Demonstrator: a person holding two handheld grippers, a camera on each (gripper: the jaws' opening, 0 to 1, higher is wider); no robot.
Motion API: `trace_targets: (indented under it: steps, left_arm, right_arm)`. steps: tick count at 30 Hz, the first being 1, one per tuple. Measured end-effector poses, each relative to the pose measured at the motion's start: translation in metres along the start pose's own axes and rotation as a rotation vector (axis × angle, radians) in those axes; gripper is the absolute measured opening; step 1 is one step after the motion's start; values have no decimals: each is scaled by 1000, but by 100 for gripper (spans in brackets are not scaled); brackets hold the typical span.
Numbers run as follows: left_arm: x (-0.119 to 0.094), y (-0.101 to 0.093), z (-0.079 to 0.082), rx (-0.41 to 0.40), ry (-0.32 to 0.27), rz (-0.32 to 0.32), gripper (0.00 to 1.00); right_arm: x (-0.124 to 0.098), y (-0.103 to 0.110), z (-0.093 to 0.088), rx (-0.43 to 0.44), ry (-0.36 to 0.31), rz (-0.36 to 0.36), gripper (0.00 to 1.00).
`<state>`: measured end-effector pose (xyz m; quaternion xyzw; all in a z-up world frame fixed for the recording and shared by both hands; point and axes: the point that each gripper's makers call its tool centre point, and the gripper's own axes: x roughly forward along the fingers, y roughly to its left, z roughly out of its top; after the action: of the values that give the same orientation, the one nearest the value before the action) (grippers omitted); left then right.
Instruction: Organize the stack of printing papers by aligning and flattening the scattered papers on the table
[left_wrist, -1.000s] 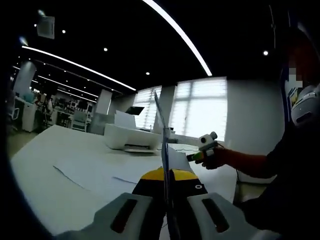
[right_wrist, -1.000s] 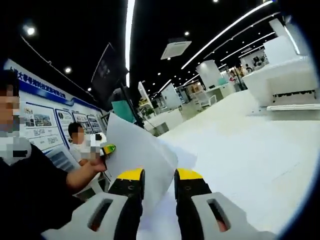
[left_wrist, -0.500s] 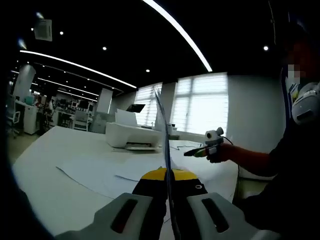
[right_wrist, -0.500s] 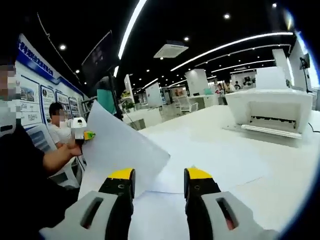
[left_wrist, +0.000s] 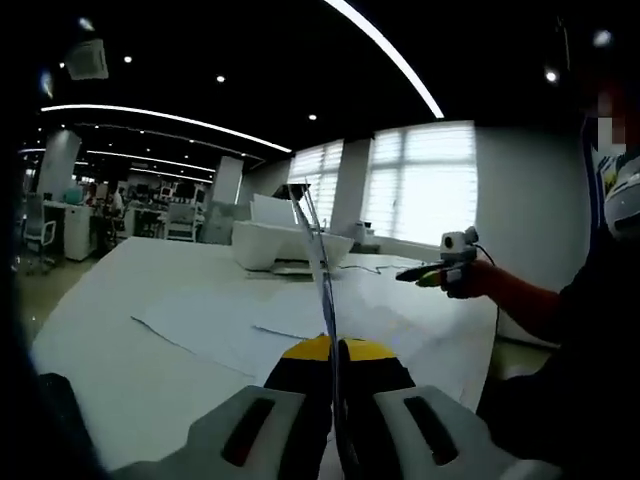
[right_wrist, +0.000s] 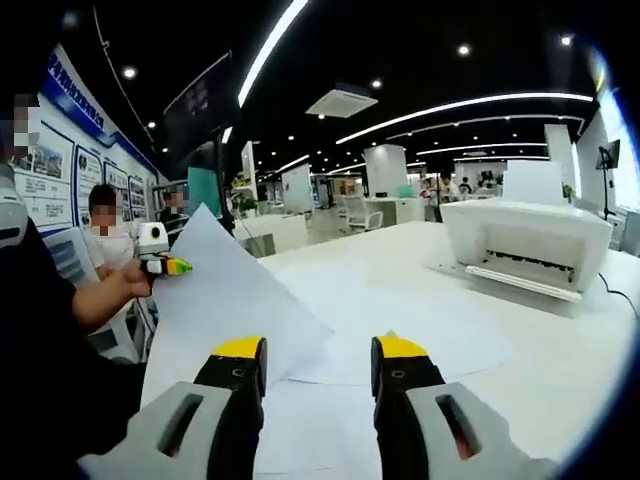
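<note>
Fingers of the left gripper (left_wrist: 335, 352) are staying pinched on a thin white paper sheet (left_wrist: 318, 262), seen edge-on and standing upright above the wide white tabletop (left_wrist: 120, 370). Fingers of the right gripper (right_wrist: 312, 358) are now spreading wider than a second ago, holding nothing; the same sheet (right_wrist: 225, 300) is hanging just left of them. More loose white sheets (left_wrist: 225, 325) are lying flat beside a white boxy printer (right_wrist: 525, 238). Release by the right suggests regripping; alignment is not yet done.

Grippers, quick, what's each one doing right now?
Left gripper: shut on a paper sheet, held upright.
Right gripper: open, holding nothing.
</note>
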<state>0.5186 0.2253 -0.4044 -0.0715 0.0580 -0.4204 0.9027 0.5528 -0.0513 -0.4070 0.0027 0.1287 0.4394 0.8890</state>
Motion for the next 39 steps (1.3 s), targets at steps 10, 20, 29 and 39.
trace_targets:
  steps: [10,20,29,39]
  left_arm:
    - [2,13,-10,9,93,93,7]
    - [-18,24,-17,-14,113,150,7]
    - [-30,36,-20,-57,115,180,7]
    - [-31,40,-23,-73,143,198,7]
  right_arm:
    - [-5,-22,-4,-61,43,-32,38]
    - [-10,-41,-11,-45,66,-95,39]
    - [-6,-52,-15,-49,81,-138,44]
    - [12,-54,-10,-72,95,-129,48]
